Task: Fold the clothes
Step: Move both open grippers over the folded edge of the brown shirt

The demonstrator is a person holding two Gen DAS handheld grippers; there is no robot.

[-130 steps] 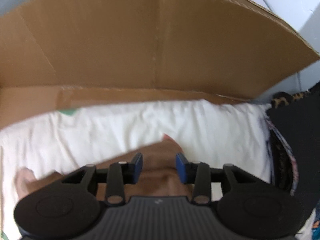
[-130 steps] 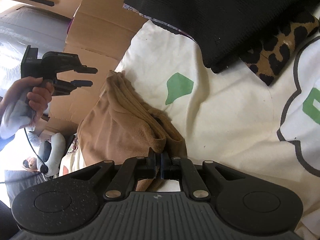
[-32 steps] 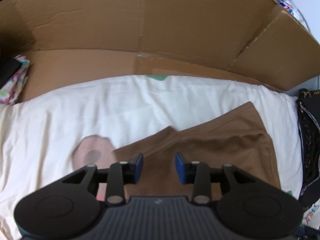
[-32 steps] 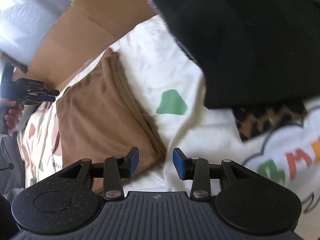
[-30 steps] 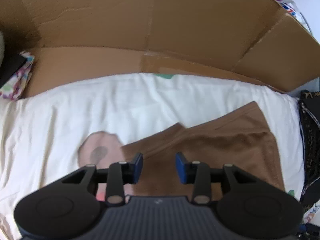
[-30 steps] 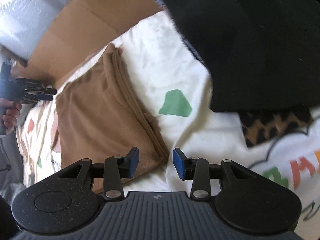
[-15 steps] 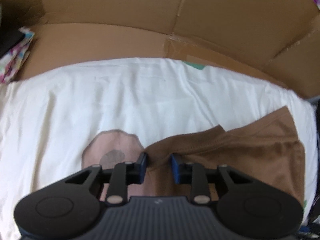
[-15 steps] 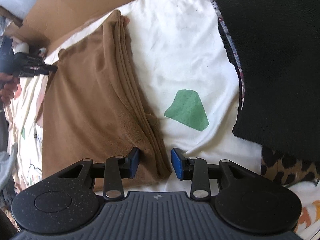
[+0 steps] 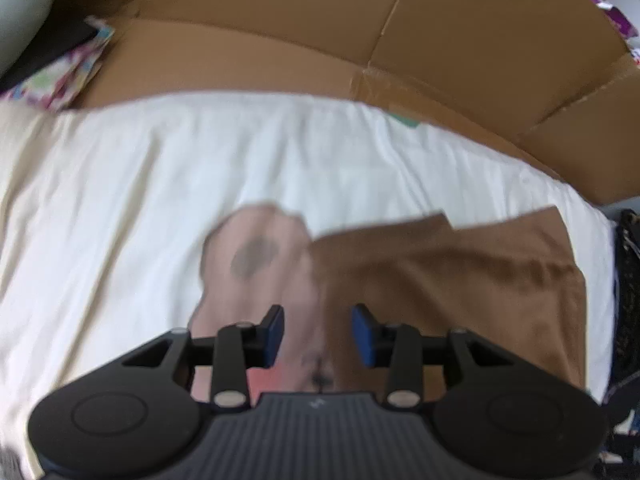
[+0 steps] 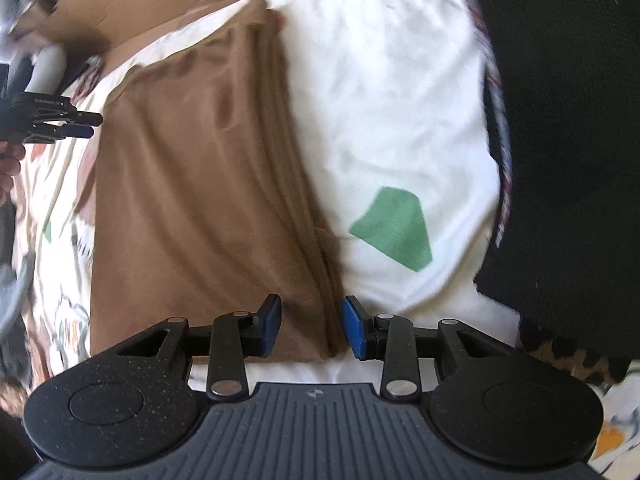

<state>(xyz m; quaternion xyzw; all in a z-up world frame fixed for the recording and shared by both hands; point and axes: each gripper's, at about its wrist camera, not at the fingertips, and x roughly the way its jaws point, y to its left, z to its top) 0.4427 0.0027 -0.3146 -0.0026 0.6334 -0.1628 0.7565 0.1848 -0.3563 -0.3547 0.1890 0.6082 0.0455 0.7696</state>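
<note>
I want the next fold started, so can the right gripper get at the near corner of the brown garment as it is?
Probably yes: the right gripper is open, straddling the brown garment's folded edge, with nothing lying over it.

blurred: pink print [image 9: 256,256] | cut off: leopard cloth [image 10: 568,356]

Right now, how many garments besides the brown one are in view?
2: a black garment at the right edge, and a leopard-print one poking out beneath it. The brown garment lies apart; more may be hidden.
</note>
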